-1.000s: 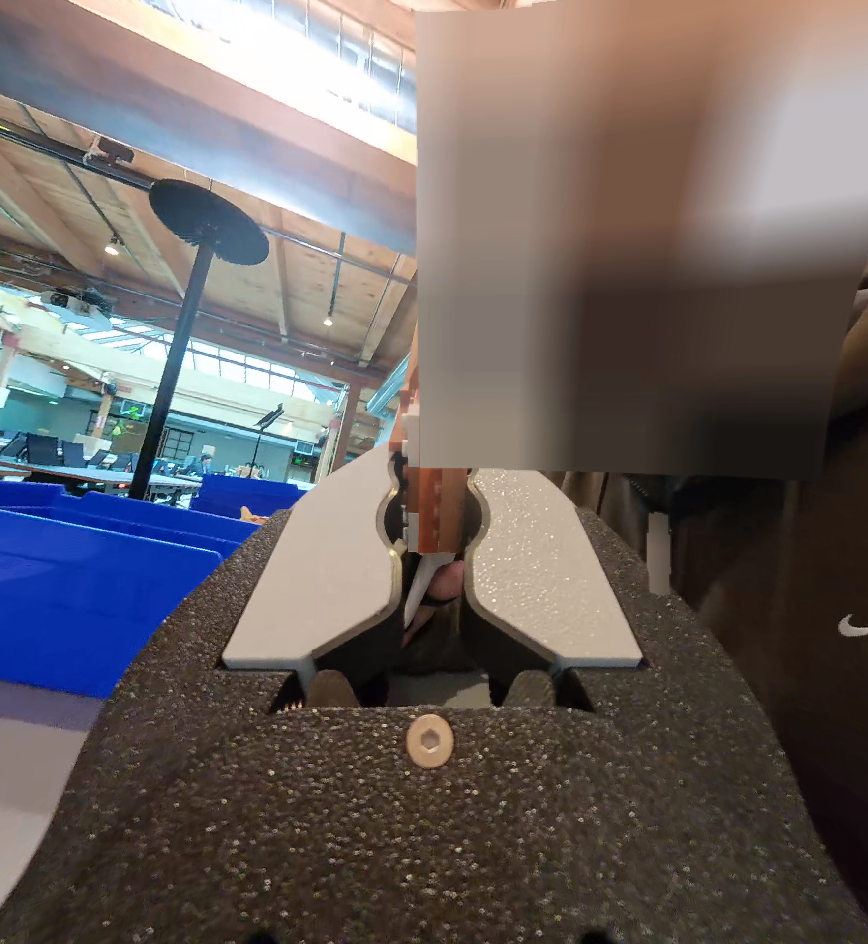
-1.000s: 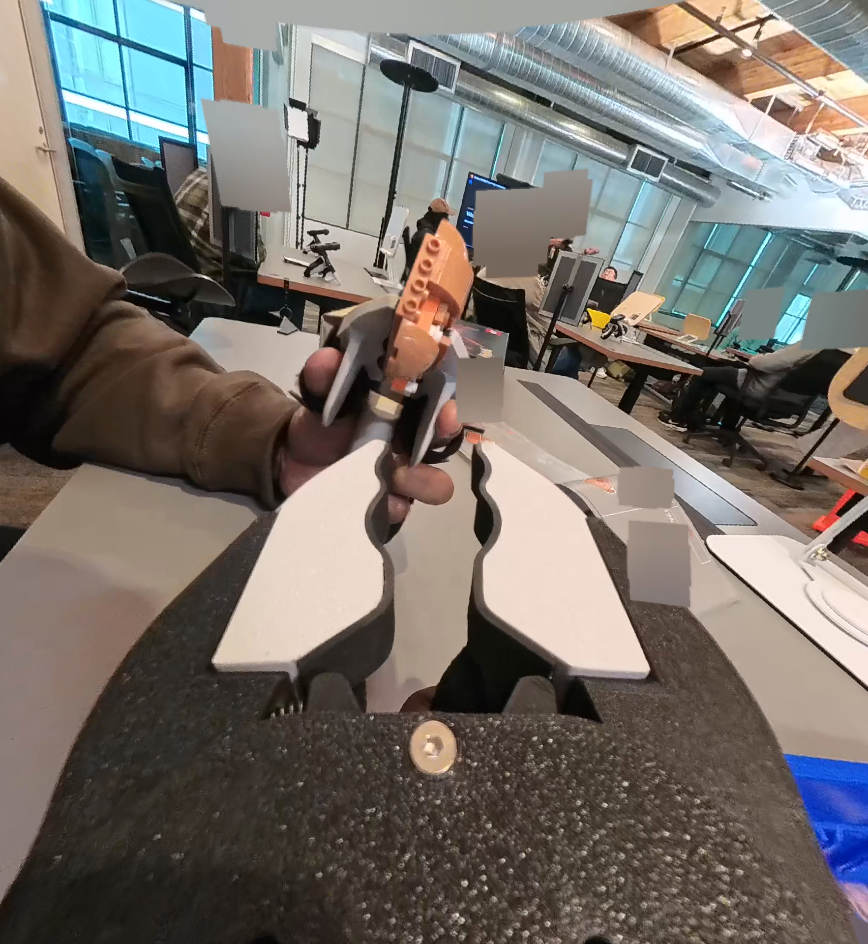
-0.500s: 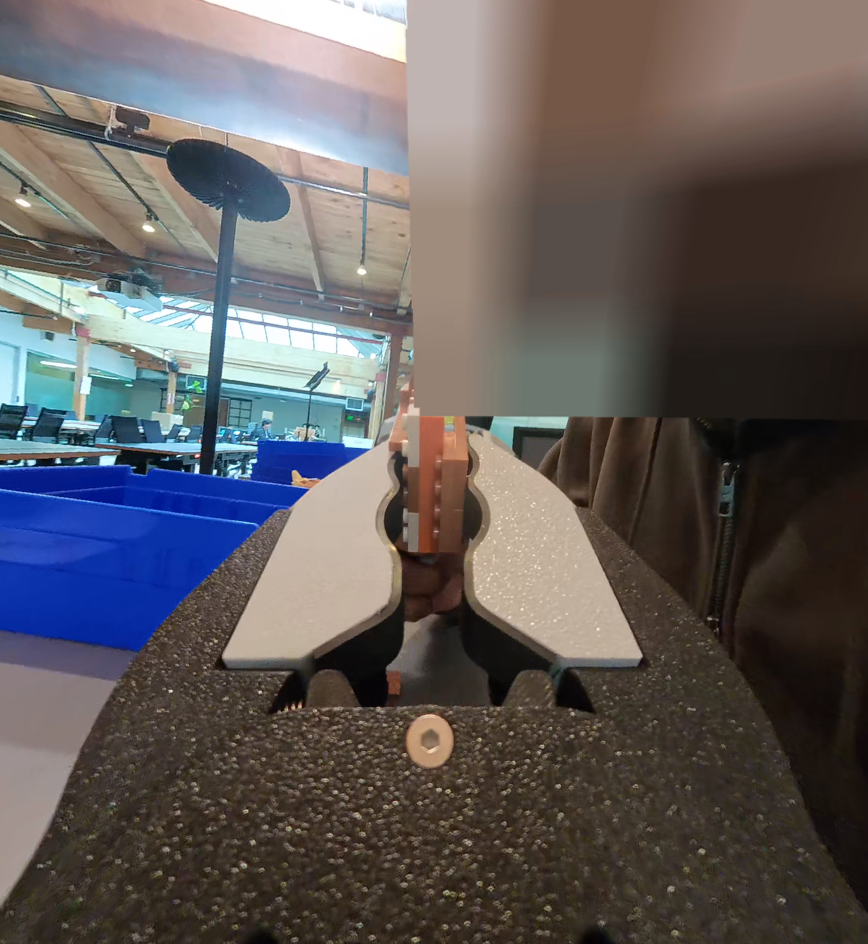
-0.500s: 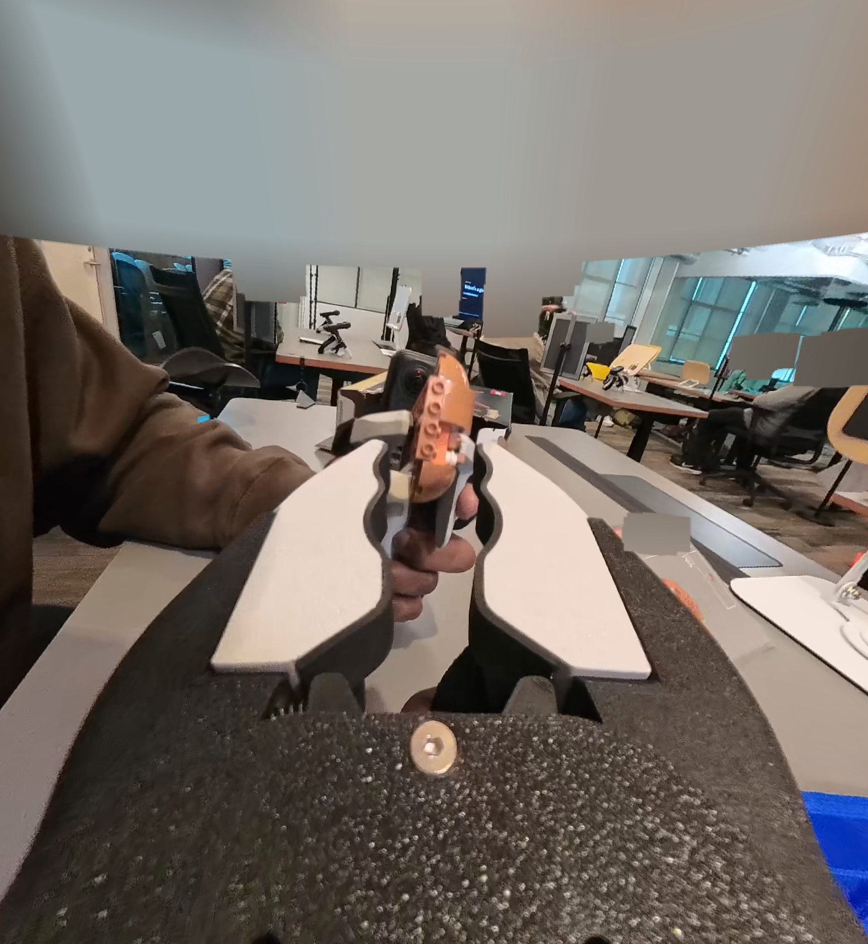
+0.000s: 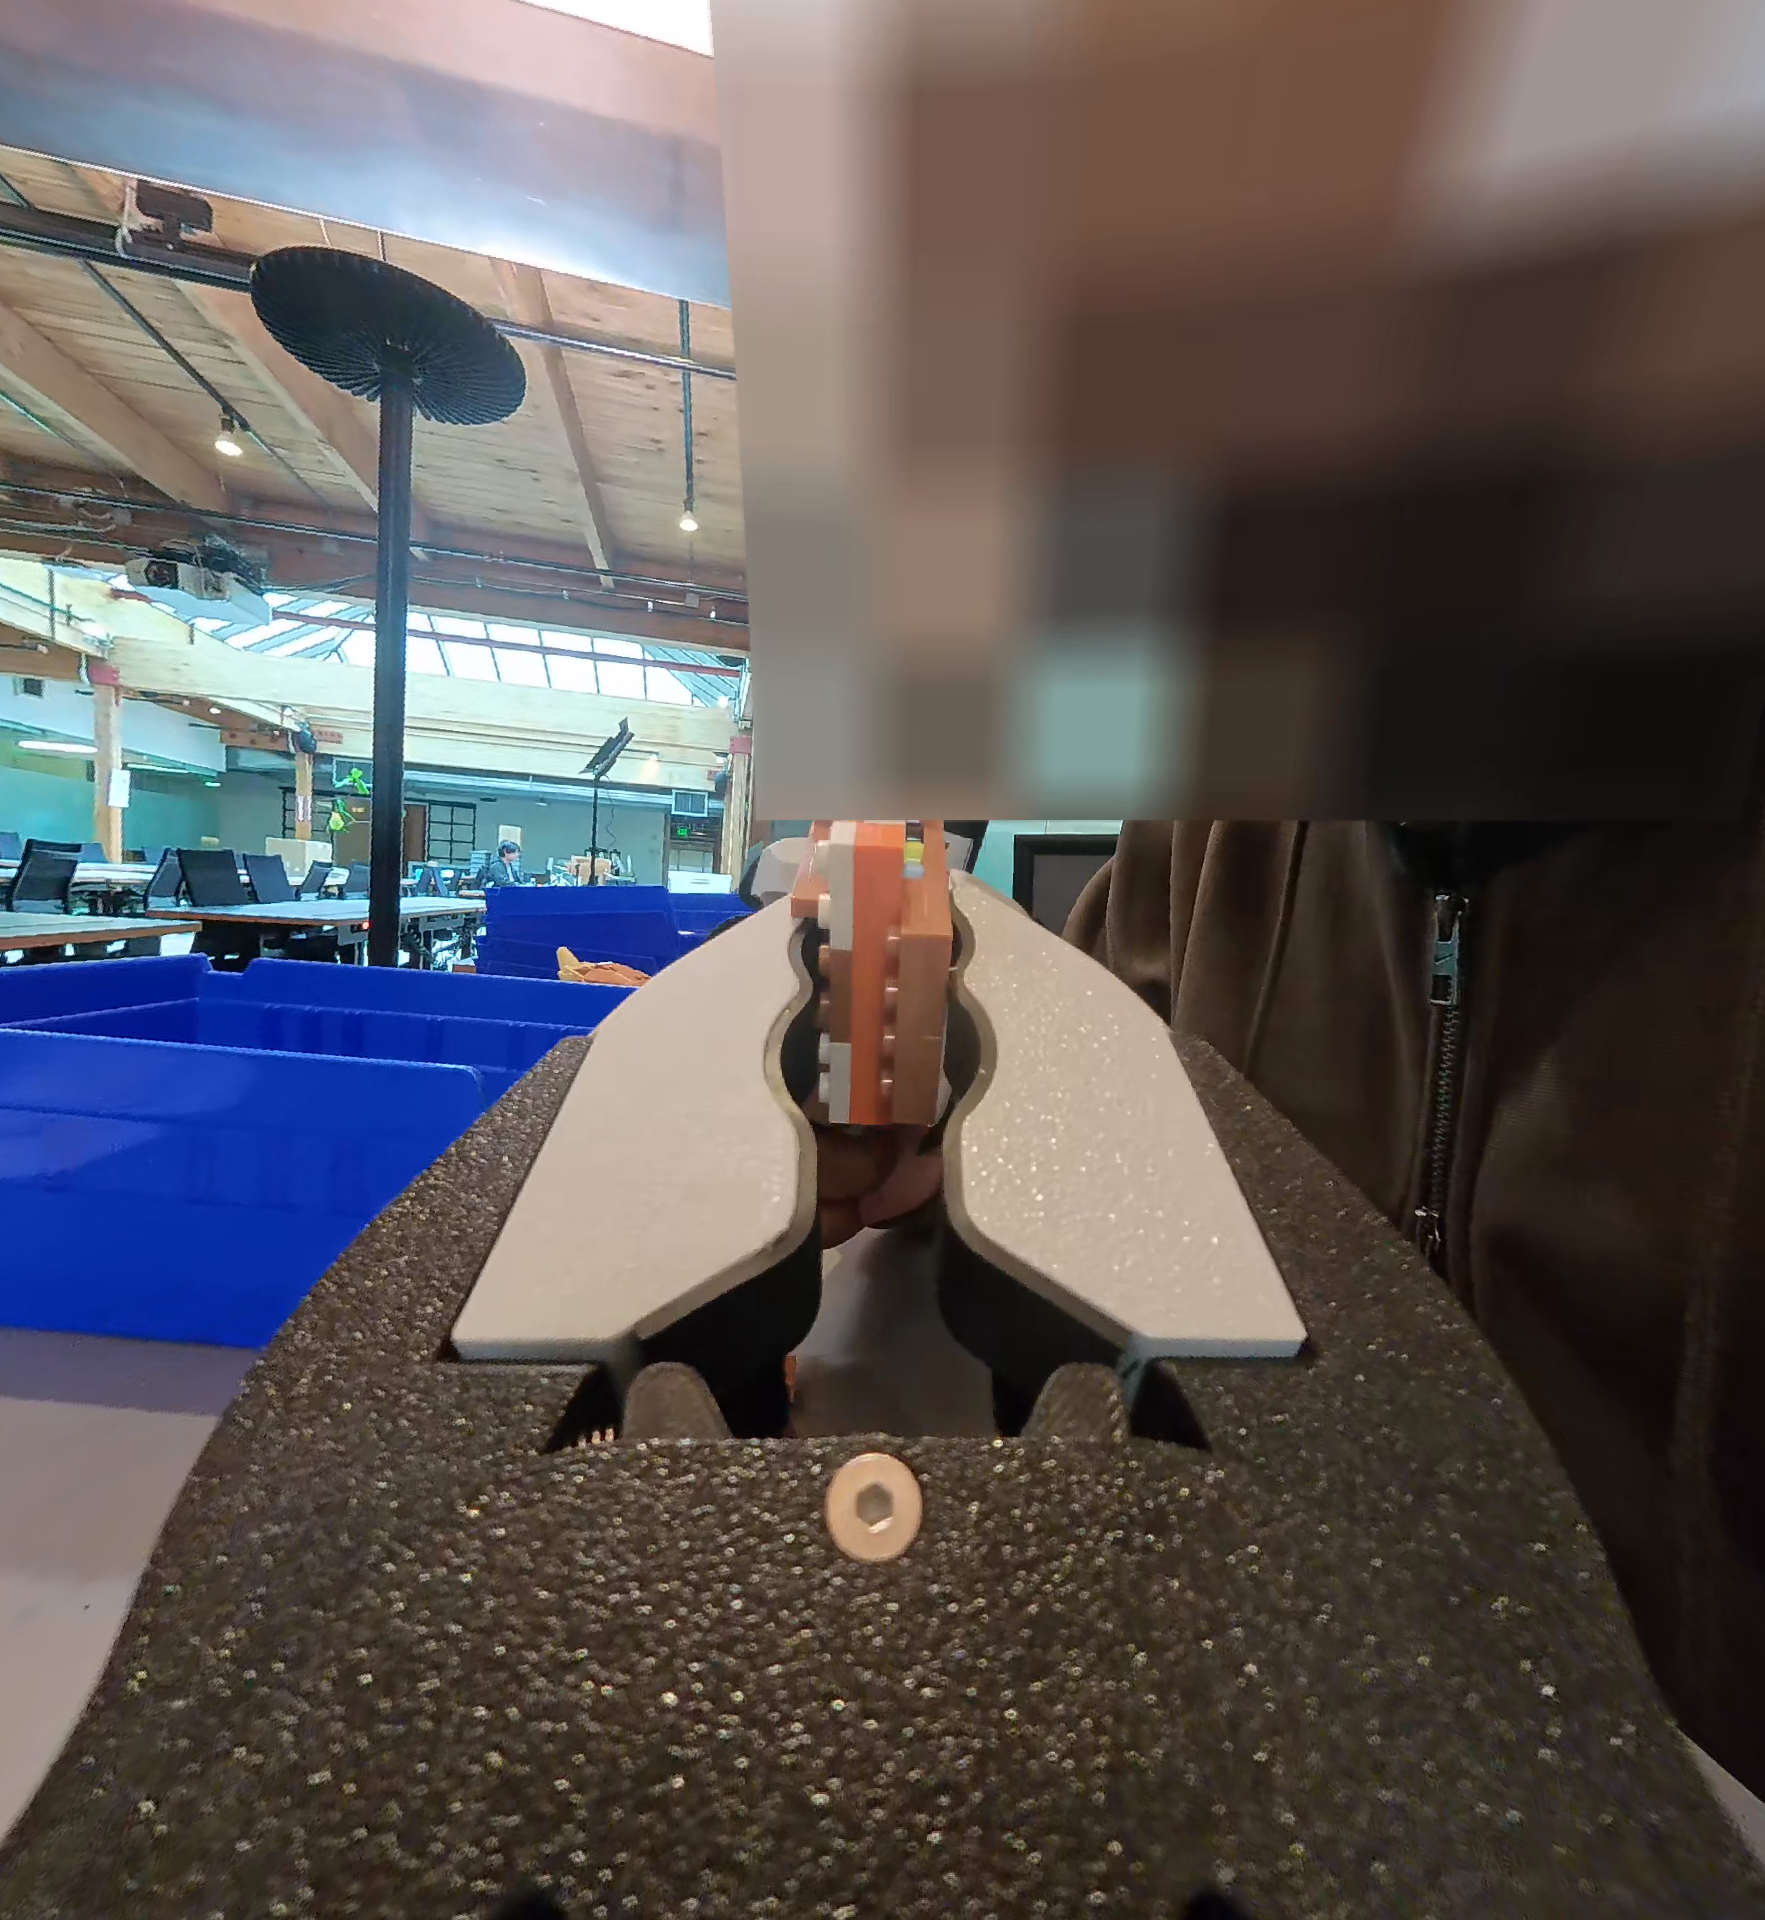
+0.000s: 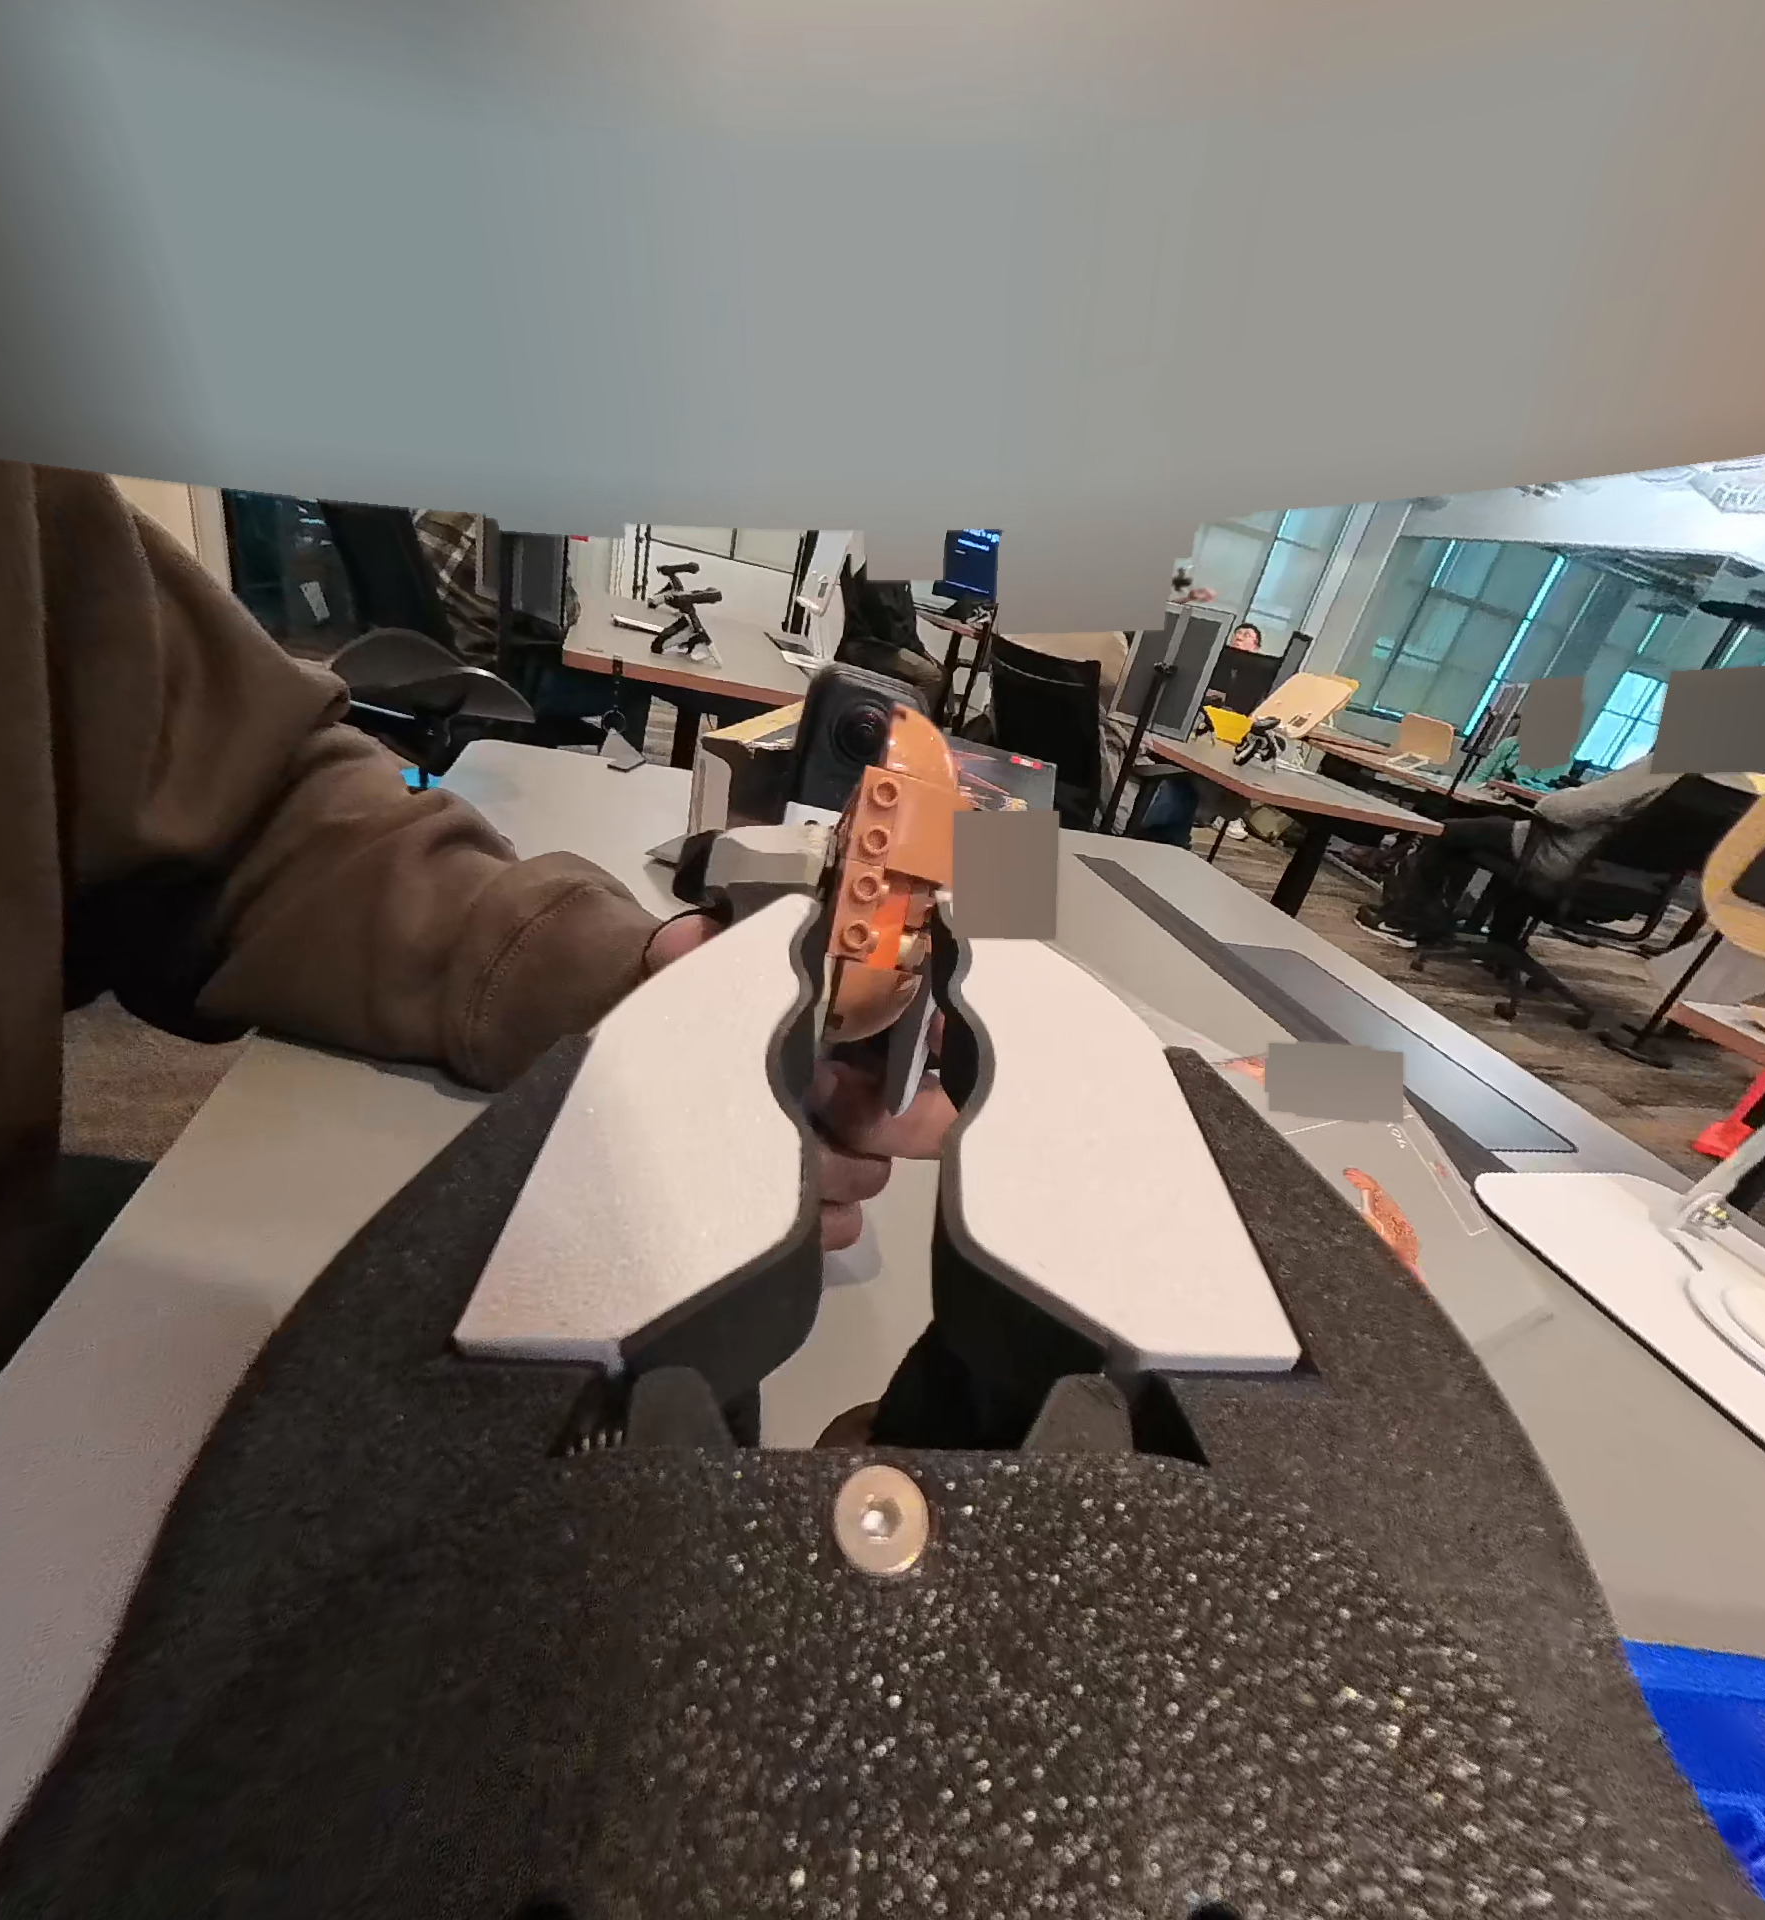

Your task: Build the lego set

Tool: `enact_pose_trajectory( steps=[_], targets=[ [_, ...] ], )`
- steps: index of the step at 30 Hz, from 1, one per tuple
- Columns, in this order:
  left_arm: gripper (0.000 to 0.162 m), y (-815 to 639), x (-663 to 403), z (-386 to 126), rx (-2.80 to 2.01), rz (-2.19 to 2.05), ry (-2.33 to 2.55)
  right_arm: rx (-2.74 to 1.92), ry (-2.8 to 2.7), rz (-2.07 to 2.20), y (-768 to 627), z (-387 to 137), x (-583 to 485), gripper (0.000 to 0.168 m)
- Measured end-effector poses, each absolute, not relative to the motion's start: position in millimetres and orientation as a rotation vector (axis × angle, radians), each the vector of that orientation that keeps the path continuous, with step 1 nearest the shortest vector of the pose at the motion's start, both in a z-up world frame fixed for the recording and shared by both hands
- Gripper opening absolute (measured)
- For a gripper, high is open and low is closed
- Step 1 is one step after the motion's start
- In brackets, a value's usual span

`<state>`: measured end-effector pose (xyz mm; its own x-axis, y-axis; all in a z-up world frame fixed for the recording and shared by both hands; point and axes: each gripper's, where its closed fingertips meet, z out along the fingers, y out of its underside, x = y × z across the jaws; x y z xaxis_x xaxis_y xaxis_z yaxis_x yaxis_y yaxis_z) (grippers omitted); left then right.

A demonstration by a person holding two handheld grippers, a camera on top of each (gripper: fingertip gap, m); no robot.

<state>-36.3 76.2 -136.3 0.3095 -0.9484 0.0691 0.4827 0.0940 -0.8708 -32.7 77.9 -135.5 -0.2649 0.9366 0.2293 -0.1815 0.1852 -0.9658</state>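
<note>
Since the earlier frame, right gripper (image 6: 876, 961) has closed in around the orange lego assembly (image 6: 883, 891), which sits between its fingertips; whether it grips cannot be told. Left gripper (image 5: 873, 1003) clamps the lego assembly (image 5: 878, 997), raised above the grey table (image 6: 234, 1122).

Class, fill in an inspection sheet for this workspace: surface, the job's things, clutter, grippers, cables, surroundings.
Surface: grey table, mostly bare.
Job's things: orange lego model held up off the table; printed sheet lying flat.
Clutter: blue bins; a box behind the model; white stand base.
Grippers: left gripper shut on the lego model; right gripper open, fingers either side of it.
Cables: nothing seen.
Surroundings: open office with desks, chairs, black pole lamp.
</note>
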Motion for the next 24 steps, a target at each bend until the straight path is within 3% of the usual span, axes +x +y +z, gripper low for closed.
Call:
enact_pose_trajectory(
  steps=[24],
  targets=[
    [0.02, 74.7, -36.3, -135.7, -0.954, -1.217, 0.605, -0.672, -1.465, 1.062, 76.7, -137.5, -30.5, 0.022]
  ],
)
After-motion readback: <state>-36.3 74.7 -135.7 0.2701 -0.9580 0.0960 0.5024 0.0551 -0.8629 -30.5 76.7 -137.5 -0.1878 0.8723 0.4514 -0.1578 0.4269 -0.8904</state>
